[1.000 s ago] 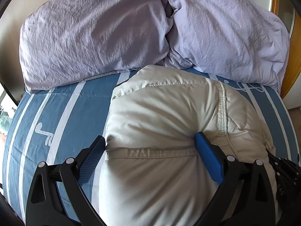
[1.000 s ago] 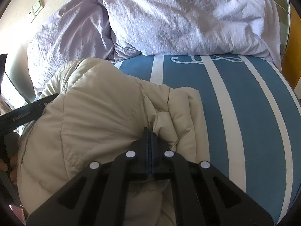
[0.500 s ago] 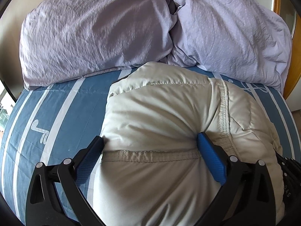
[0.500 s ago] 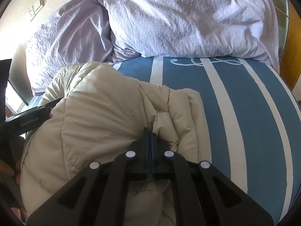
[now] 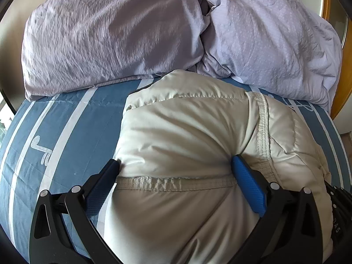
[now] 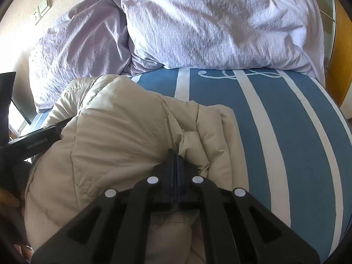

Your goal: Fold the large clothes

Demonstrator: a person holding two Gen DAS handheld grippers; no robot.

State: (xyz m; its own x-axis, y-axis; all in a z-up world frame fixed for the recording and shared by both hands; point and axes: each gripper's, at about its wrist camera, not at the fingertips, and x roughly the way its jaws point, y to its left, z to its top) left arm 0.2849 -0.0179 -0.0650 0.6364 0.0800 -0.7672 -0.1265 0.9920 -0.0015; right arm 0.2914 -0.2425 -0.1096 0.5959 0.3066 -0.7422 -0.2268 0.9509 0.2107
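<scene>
A puffy cream down jacket lies bunched and folded on the blue striped bed sheet. My left gripper is open wide, its two fingers straddling a thick fold of the jacket along a stitched seam. In the right wrist view the jacket fills the lower left. My right gripper is shut on a pinch of the jacket's fabric at its right edge. The left gripper's black body shows at the far left there.
Two lilac pillows lie across the head of the bed just beyond the jacket. A wooden frame runs along the right side. Bare striped sheet lies to the jacket's right.
Both grippers and the jacket have shifted slightly toward the pillows. The grips are unchanged.
</scene>
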